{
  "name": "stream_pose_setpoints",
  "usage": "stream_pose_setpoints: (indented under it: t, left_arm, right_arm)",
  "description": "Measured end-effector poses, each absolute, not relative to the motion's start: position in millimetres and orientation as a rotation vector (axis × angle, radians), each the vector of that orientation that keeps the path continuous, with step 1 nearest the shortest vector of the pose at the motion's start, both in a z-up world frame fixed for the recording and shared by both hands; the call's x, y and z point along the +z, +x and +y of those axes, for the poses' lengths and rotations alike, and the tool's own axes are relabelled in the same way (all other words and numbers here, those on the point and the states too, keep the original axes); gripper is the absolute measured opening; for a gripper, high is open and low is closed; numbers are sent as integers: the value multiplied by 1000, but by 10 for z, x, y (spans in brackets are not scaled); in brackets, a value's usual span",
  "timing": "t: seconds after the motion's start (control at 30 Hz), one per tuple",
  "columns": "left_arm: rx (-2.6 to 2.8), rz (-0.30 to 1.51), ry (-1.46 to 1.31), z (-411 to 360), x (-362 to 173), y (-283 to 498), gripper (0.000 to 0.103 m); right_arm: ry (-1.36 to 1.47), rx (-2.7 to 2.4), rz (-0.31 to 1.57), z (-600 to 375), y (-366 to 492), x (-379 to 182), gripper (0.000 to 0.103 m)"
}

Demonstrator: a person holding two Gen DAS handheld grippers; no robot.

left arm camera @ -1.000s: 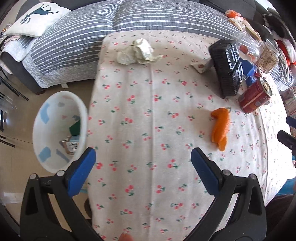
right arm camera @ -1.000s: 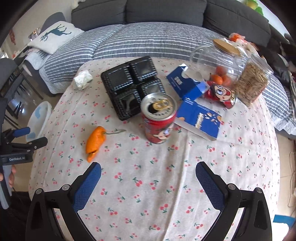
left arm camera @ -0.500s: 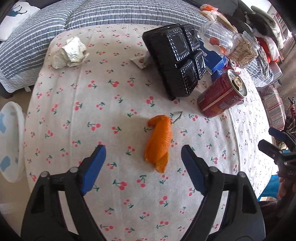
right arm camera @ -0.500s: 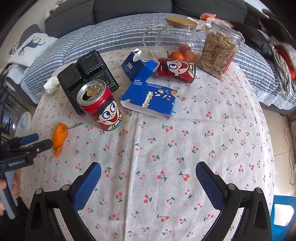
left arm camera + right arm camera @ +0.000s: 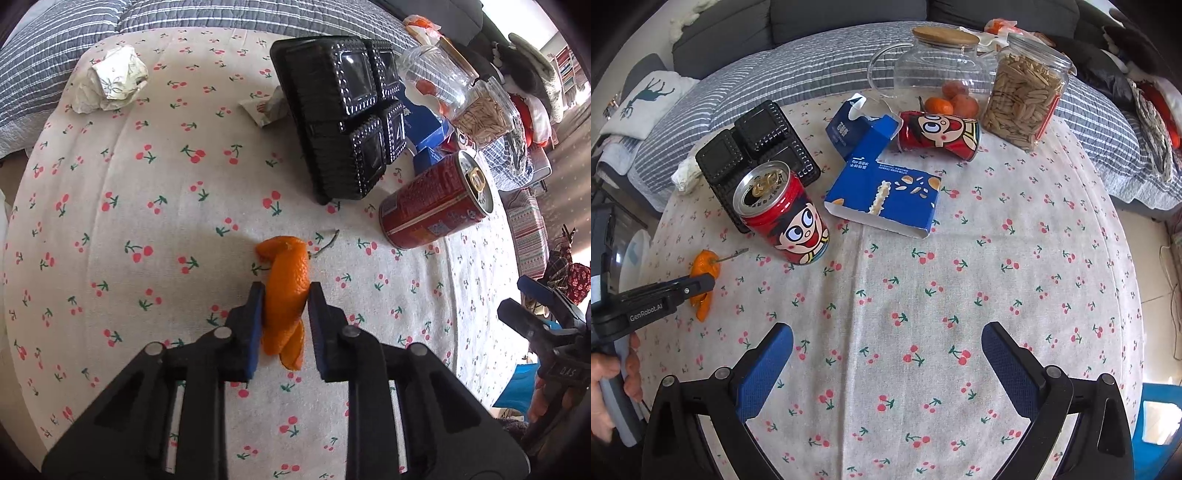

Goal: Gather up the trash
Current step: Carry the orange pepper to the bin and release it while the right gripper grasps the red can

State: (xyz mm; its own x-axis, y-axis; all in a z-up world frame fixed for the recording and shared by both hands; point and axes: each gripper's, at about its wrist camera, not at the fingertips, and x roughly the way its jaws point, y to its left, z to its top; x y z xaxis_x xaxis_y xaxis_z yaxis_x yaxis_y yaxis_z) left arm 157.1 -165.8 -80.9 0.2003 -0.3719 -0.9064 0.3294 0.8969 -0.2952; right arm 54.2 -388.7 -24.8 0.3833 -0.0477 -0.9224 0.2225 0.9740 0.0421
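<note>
My left hand-held gripper [image 5: 285, 295] is pinching the orange peel [image 5: 287, 291] on the counter [image 5: 147, 206], just in front of the upright red can [image 5: 432, 206]. My right hand-held gripper [image 5: 886, 347] hangs spread wide over bare cloth, nearer me than that can.

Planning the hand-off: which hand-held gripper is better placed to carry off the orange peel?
Left. The left hand-held gripper has its pads closed on the orange peel; the right hand-held gripper hangs open over bare cloth.
</note>
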Motion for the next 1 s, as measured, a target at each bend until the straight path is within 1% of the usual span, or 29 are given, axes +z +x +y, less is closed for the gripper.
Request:
stream_pose_setpoints:
  t: [0.17,0.47,0.57,0.67,0.73,0.87,0.9,0.97,1.0]
  left_arm:
    - [-485,1270,-27,-1539,-704,1533,21]
    - [-457,1213,-43,-1157,-442,1520,20]
    - [-440,1197,-41,-1043,-398,1518,21]
    - [-423,1192,-39,-954,-402,1509,21]
    - [-412,1191,-37,-837,-395,1493,20]
    - [-394,1193,-43,-683,-396,1499,20]
    - [-390,1193,-45,-650,-392,1504,20]
    - [-383,1190,-52,-589,-380,1508,20]
    - [-380,1187,-54,-560,-369,1508,20]
  right_arm:
    - [171,-144,1154,-3777,687,-220,103]
    - [161,-66,1120,-3465,1071,-170,102]
    - [164,-69,1107,-3420,1198,-184,100]
    - [173,-87,1097,-3421,1307,-222,94]
    - [174,-94,1096,-3426,1373,-258,83]
    - [183,-99,1096,-3436,1445,-315,71]
    - [184,-96,1093,-3429,1455,-315,64]
    - [173,-93,1090,-3408,1469,-310,54]
    - [164,-97,1089,-3395,1468,-300,54]
